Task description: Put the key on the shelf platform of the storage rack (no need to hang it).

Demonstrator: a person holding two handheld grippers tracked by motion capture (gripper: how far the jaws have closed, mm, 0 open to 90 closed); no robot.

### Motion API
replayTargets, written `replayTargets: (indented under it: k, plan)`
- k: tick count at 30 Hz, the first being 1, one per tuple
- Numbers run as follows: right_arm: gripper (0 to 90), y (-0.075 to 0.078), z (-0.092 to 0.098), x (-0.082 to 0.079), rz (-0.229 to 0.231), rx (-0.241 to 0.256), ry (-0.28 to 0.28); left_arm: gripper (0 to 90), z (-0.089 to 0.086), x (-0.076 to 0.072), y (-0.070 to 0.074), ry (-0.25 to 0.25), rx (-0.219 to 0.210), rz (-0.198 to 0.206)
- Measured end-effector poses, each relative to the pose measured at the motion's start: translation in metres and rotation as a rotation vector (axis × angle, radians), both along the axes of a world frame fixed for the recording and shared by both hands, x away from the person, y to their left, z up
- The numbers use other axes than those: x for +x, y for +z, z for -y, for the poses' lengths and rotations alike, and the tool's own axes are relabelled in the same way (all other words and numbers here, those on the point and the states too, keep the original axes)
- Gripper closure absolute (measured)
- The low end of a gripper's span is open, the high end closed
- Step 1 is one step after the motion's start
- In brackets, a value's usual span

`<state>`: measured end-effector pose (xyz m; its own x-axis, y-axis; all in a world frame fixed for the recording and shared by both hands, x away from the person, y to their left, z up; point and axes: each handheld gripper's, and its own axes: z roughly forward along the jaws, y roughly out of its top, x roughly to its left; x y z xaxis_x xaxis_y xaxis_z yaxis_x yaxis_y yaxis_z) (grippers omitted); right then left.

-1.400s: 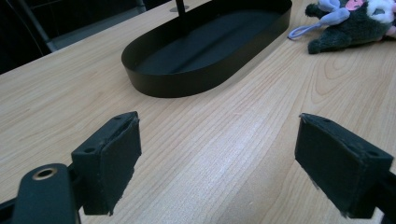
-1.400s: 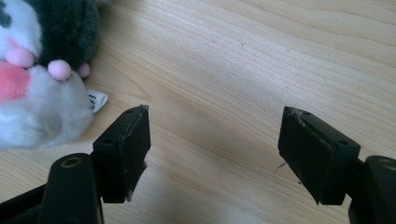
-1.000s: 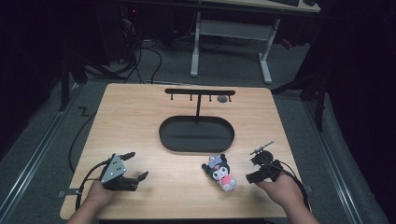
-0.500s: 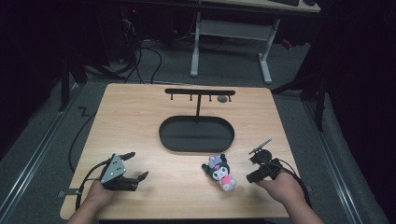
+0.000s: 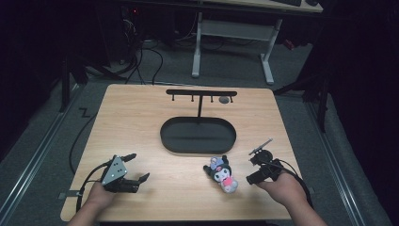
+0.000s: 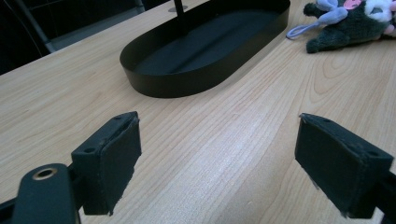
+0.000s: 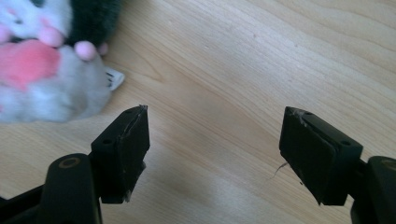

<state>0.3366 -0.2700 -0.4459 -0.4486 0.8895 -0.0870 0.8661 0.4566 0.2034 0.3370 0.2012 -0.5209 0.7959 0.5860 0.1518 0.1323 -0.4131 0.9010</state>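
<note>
High view: small plush toy with black ears, white face and pink-and-grey body (image 5: 221, 174) lying on the light wooden table (image 5: 141, 117), just in front of the black oval metal tray (image 5: 197, 135) and untouched. Right claw (image 5: 259, 162) hanging near the toy, on the side away from the tray's middle, jaws spread wide and holding nothing. Left claw (image 5: 134, 167) well apart from the tray on its other near side, jaws likewise spread, empty, resting low over the table. Black T-shaped hook rack (image 5: 201, 94) rising from the tray's far rim, with a small grey object (image 5: 224, 100) at one end of its bar. Tray itself bare inside.

Right gripper view: toy off to one side of the spread jaws, not between them, bare wood under the gap. By judgement, barely begun: no grasp made yet, so reaching, pinching and lifting the toy all left, probably toward the tray or rack.
</note>
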Motion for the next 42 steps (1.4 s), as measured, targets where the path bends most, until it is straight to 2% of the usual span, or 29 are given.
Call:
replayTargets:
  k: [11,15,17,20,23,31,33,34,35,36,42]
  plan:
    - [15.4,0.007,-0.026,-0.005,-0.005,0.027,0.060,15.4,0.000,0.000,0.000,-0.003,0.002,0.000]
    - [15.0,0.012,-0.038,-0.007,0.007,0.044,0.069,15.4,0.000,0.000,0.000,-0.003,0.001,-0.002]
    - [14.4,0.015,-0.047,-0.007,0.018,0.065,0.098,15.4,0.000,0.000,0.000,-0.004,0.001,-0.001]
    - [14.1,0.014,-0.052,-0.007,0.013,0.069,0.107,15.4,0.000,0.000,0.000,-0.004,0.001,-0.001]
    - [14.6,0.007,-0.061,-0.006,0.007,0.072,0.140,15.4,0.000,0.000,0.000,-0.003,0.000,-0.001]
    - [14.9,-0.004,-0.074,-0.005,-0.020,0.088,0.146,15.4,0.000,0.000,0.000,-0.005,0.001,0.000]
    - [14.9,-0.009,-0.078,-0.004,-0.022,0.088,0.178,15.4,0.000,0.000,0.000,-0.004,0.000,0.000]
    - [14.9,-0.009,-0.078,-0.004,-0.022,0.088,0.178,15.4,0.000,0.000,0.000,-0.004,0.000,0.000]
    - [14.8,-0.011,-0.082,-0.005,-0.038,0.087,0.144,15.4,0.000,0.000,0.000,-0.003,0.001,0.000]
    - [14.9,-0.013,-0.082,-0.004,-0.033,0.082,0.168,15.4,0.000,0.000,0.000,-0.003,0.000,0.000]
    - [14.9,-0.023,-0.087,-0.005,-0.035,0.072,0.180,15.4,0.000,0.000,0.000,-0.004,-0.001,0.001]
